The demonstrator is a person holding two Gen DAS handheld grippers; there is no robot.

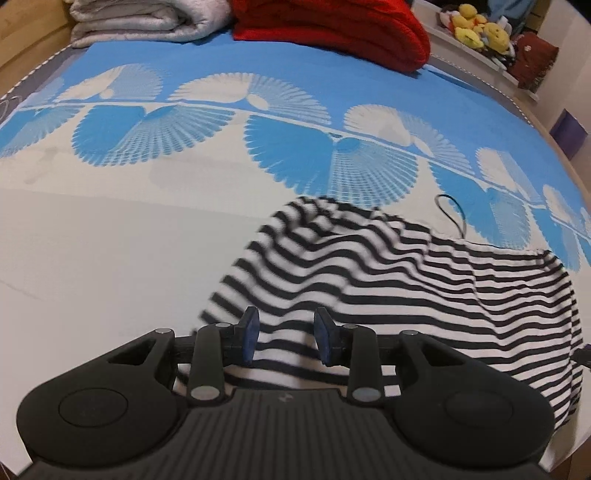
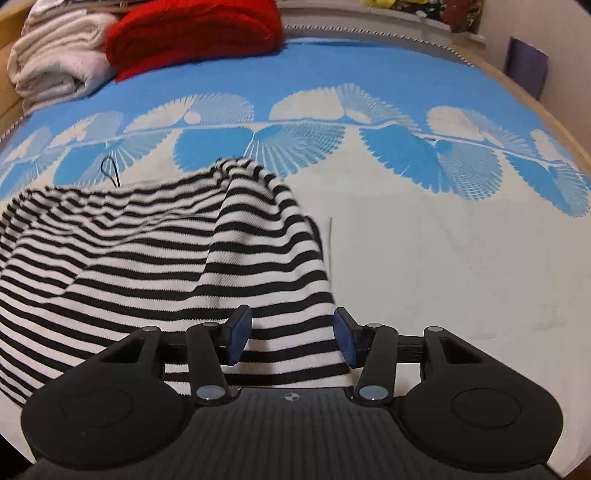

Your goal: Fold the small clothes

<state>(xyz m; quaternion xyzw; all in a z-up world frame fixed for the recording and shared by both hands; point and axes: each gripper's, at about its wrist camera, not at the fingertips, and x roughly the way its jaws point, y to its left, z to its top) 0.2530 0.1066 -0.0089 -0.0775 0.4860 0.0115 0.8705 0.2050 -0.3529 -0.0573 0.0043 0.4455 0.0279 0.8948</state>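
1 striped garment (image 1: 369,280) lies rumpled and not yet neatly folded on the bed sheet (image 1: 92,240), its near edge between the parted, non-gripping pads of the left gripper (image 1: 285,338) and of the wider-open right gripper (image 2: 291,339), 2 in all.

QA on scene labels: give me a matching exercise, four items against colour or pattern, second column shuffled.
Items:
1. small garment
2. knitted blanket
3. folded towel
4. plush toys

Looks:
A. yellow
B. black and white stripes
C. red
D. off-white

Pairs: 1-B, 2-C, 3-D, 4-A
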